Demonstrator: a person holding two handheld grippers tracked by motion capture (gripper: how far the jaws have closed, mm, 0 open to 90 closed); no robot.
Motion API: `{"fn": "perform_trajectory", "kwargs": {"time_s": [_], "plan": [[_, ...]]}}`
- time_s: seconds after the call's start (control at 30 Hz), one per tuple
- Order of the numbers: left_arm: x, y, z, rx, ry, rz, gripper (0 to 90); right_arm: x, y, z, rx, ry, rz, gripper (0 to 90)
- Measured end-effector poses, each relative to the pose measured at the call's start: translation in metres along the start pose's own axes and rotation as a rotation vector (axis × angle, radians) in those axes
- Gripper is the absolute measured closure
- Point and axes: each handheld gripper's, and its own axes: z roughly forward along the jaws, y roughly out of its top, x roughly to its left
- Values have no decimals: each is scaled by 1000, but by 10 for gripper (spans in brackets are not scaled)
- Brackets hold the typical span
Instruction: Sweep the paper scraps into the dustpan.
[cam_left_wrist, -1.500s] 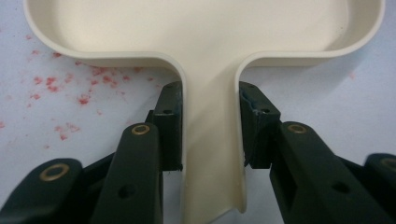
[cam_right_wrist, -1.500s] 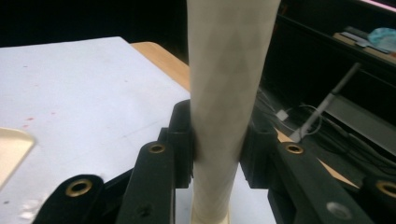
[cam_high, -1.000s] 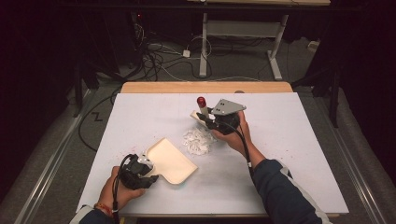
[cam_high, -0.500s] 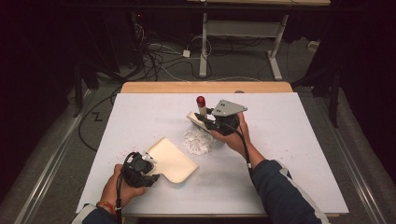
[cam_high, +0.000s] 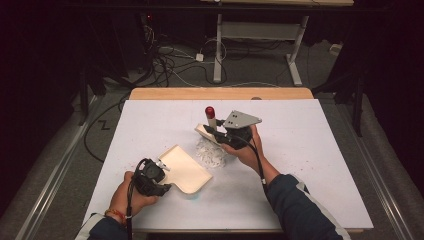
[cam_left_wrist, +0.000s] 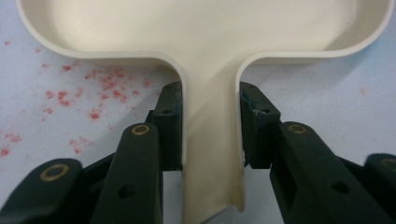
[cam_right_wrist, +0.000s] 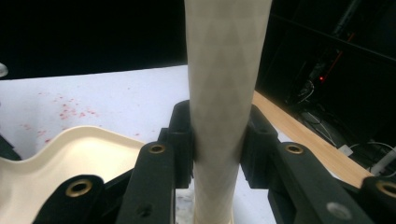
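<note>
A cream dustpan (cam_high: 186, 171) lies flat on the white table sheet (cam_high: 310, 135), near the front left. My left gripper (cam_high: 160, 166) is shut on its handle (cam_left_wrist: 211, 140), a jaw on each side, and the pan (cam_left_wrist: 205, 28) opens away from me. My right gripper (cam_high: 214, 132) is shut on the cream handle (cam_right_wrist: 224, 93) of a brush, held upright with its red tip (cam_high: 209, 111) on top. The brush's wooden head (cam_high: 203, 131) hovers at the far edge of a pile of white scraps (cam_high: 210, 153). The right gripper view shows the dustpan (cam_right_wrist: 70, 154) at lower left.
Red specks (cam_left_wrist: 102, 88) dot the sheet beside the dustpan handle. A bare wooden strip (cam_high: 220, 93) runs along the table's far edge. Beyond it are cables (cam_high: 170, 60) and the legs of a white stand (cam_high: 218, 45) on the dark floor.
The right gripper and the brush have shifted a little to the left above the scraps. The left gripper and dustpan have barely moved.
</note>
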Motion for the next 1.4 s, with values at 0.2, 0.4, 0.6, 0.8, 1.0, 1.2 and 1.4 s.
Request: {"fn": "perform_trajectory", "kwargs": {"time_s": [0.2,0.4,0.6,0.8,1.0,1.2,1.4], "plan": [[0,6,1,4,5,9,632,13,4,4,-16,31,6,705],[0,12,3,-4,-4,6,632,27,10,7,-29,74,11,706],[-1,16,4,-6,-7,6,631,43,16,9,-39,120,7,706],[-2,16,6,-18,-5,1,631,58,24,13,-44,144,-29,706],[-1,14,7,-17,-9,7,631,49,34,5,-59,90,-40,706],[0,13,7,-24,-13,2,631,35,37,-15,-67,52,-8,706],[0,12,7,-23,-8,6,632,23,35,-45,-40,-4,21,706]]}}
